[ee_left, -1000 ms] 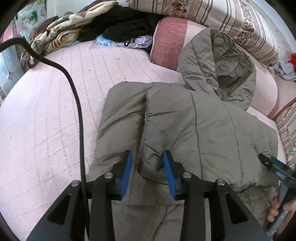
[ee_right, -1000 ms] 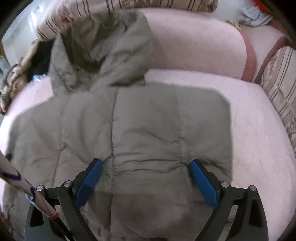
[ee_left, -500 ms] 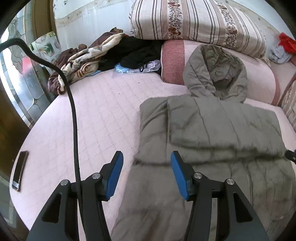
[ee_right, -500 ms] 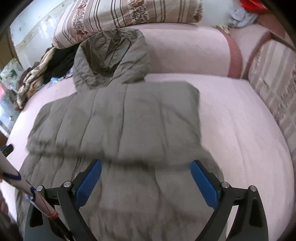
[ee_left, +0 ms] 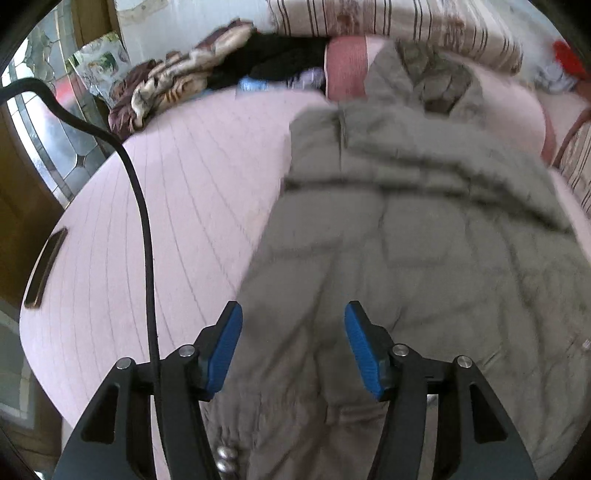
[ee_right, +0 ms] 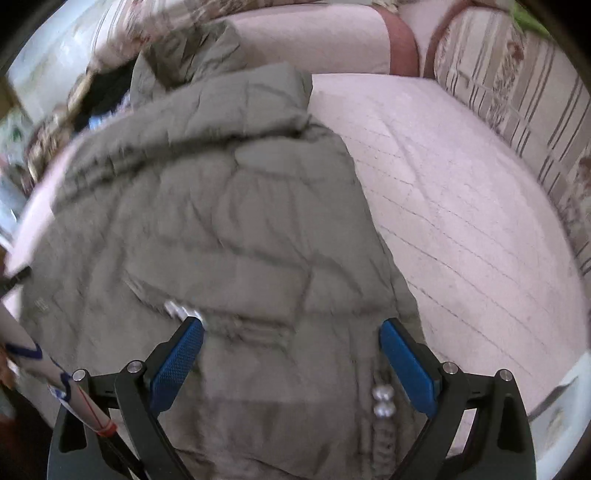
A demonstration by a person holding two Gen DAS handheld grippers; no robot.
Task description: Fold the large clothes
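An olive-grey padded hooded jacket (ee_left: pixel 424 240) lies flat on the pink quilted bed (ee_left: pixel 192 177), hood toward the pillows, sleeves folded in over the body. It also shows in the right wrist view (ee_right: pixel 221 221). My left gripper (ee_left: pixel 291 347) is open and empty above the jacket's lower left hem. My right gripper (ee_right: pixel 291 354) is open wide and empty above the lower right hem, near metal snaps (ee_right: pixel 382 400). Both views are motion-blurred.
A heap of clothes and a patterned blanket (ee_left: pixel 177 88) lies at the bed's far left. Striped pillows (ee_left: pixel 406 26) and a pink bolster (ee_left: pixel 347 66) line the head. A phone (ee_left: pixel 46 266) lies at the left bed edge. A striped cushion (ee_right: pixel 517 96) flanks the right side.
My left gripper let go of the folded sleeve and opened. Both grippers pulled back from the jacket's upper part to its lower hem.
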